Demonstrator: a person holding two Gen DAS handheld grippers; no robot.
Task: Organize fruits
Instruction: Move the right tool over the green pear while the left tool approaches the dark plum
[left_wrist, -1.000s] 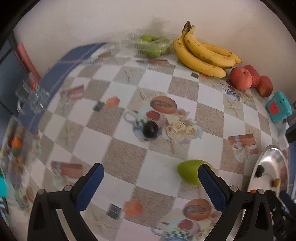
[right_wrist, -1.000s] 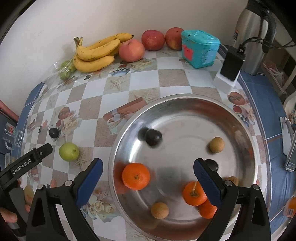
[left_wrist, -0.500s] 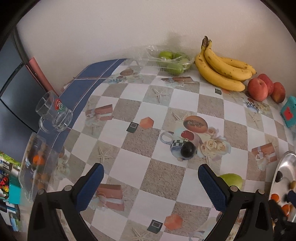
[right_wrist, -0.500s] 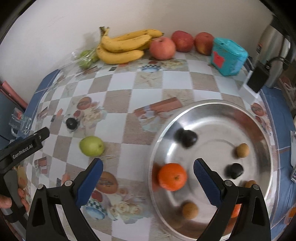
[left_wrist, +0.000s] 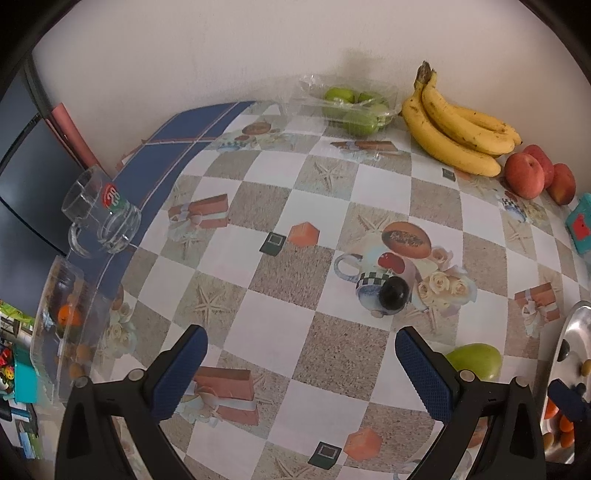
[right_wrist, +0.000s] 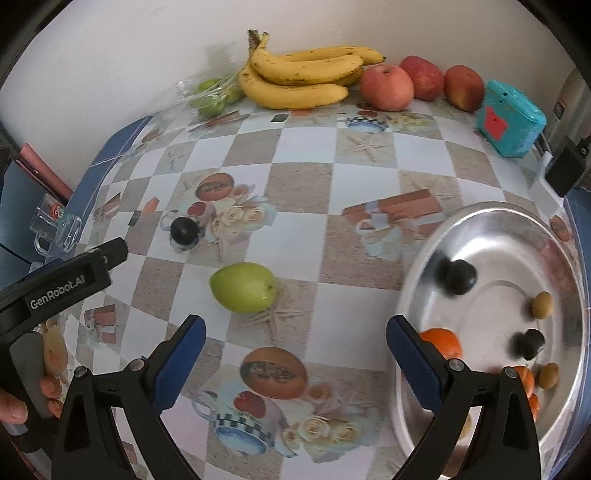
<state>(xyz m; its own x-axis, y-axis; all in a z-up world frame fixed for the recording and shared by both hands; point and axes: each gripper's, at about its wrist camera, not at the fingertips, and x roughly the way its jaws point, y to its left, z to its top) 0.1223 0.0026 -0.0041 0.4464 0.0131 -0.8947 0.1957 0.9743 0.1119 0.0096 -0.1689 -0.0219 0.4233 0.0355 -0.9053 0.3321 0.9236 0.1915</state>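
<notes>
Currently both grippers are released, nothing held. Green pear (right_wrist: 243, 287) lies on tabletop (right_wrist: 306, 192), ahead of right gripper (right_wrist: 295, 354) and slightly left of its centre line, long axis approx. crosswise. Left gripper (left_wrist: 301, 369) has pear off its right finger. Right gripper is likely better aligned.

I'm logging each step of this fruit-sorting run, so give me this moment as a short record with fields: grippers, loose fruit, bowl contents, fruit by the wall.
left gripper: open, empty, above the tablecloth
right gripper: open, empty, near the green fruit
loose on table: green fruit; dark plum
metal bowl: oranges, dark plums, small brown fruits
by the wall: bananas, three red apples, bagged green fruit
other: teal box, glass mug
</notes>
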